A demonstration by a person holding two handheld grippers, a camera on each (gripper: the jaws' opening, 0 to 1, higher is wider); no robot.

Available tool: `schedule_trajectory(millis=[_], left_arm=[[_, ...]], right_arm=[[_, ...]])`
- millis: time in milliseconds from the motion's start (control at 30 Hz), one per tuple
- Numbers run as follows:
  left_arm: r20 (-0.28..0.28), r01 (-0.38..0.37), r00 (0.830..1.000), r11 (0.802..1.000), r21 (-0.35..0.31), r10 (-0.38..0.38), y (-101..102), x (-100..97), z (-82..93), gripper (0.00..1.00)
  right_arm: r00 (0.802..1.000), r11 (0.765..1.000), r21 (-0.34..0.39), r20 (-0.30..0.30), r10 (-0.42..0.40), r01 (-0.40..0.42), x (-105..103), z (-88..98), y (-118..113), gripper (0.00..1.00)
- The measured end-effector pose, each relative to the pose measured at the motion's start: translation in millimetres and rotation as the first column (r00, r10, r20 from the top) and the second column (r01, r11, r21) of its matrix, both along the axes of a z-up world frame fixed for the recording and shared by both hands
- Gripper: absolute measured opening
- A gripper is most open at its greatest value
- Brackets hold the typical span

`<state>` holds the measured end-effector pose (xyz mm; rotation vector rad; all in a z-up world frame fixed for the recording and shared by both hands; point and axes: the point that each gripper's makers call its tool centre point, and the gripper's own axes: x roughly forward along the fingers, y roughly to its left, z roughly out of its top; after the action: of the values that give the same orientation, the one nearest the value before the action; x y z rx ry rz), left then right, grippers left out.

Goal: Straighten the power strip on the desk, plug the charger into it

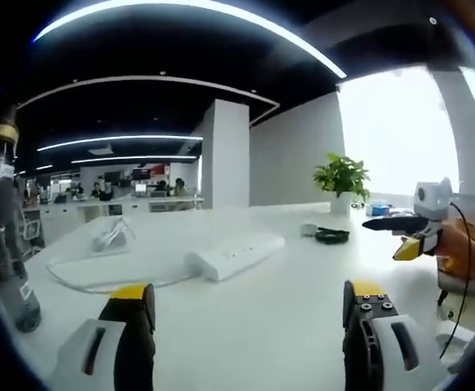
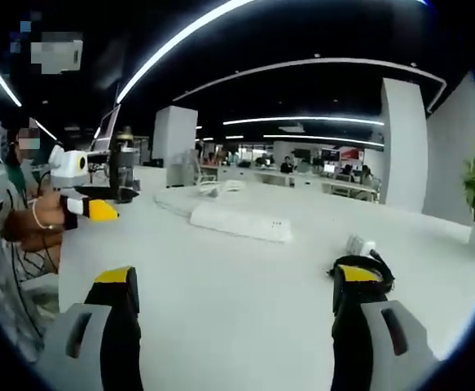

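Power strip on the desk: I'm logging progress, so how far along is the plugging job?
Nothing looks done yet. The white power strip lies at an angle on the desk, no plug in it. Both the left hand-held gripper and the right hand-held gripper hover open and empty. Still left: straightening the strip and plugging in the charger, which sits with its coiled black cable near the right one.

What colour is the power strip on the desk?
White; the power strip shows best in the left gripper view.
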<state>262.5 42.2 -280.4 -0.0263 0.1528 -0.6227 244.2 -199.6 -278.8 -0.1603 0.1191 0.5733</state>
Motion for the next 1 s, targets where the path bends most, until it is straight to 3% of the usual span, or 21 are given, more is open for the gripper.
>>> schedule_trajectory(millis=[300, 367, 500, 600, 800, 1000], left_arm=[[0.002, 0.014, 1.0, 1.0, 0.003, -0.014, -6.3, 29.1, -6.0, 0.98], [0.008, 0.012, 1.0, 0.997, -0.07, -0.011, -9.8, 37.0, 1.3, 0.99], [0.034, -0.011, 0.999, 0.999, -0.051, 0.013, -8.2, 51.3, 4.9, 0.99], [0.035, -0.023, 0.999, 1.0, -0.021, 0.024, -8.4, 59.3, 4.1, 0.99], [0.045, -0.045, 0.998, 0.999, -0.021, 0.046, -7.7, 75.3, 4.9, 0.97], [0.056, -0.054, 0.997, 0.999, -0.005, 0.054, -13.5, 87.3, 1.1, 0.99]], right_arm=[[0.999, 0.997, 0.065, -0.009, 0.037, -0.036, 36.8, -5.5, 4.6, 0.97], [0.998, 0.995, 0.072, 0.014, 0.068, -0.069, 45.3, -0.5, 8.1, 0.97], [0.994, 0.99, 0.113, 0.071, 0.078, -0.086, 60.4, 12.3, 7.1, 0.97], [0.995, 0.992, 0.099, 0.069, 0.075, -0.082, 76.5, 11.5, 4.9, 0.97], [0.992, 0.994, 0.059, 0.084, 0.09, -0.095, 100.0, 7.4, 6.1, 0.93], [0.992, 0.992, 0.04, 0.057, 0.115, -0.117, 120.3, 0.8, 10.3, 0.93]])
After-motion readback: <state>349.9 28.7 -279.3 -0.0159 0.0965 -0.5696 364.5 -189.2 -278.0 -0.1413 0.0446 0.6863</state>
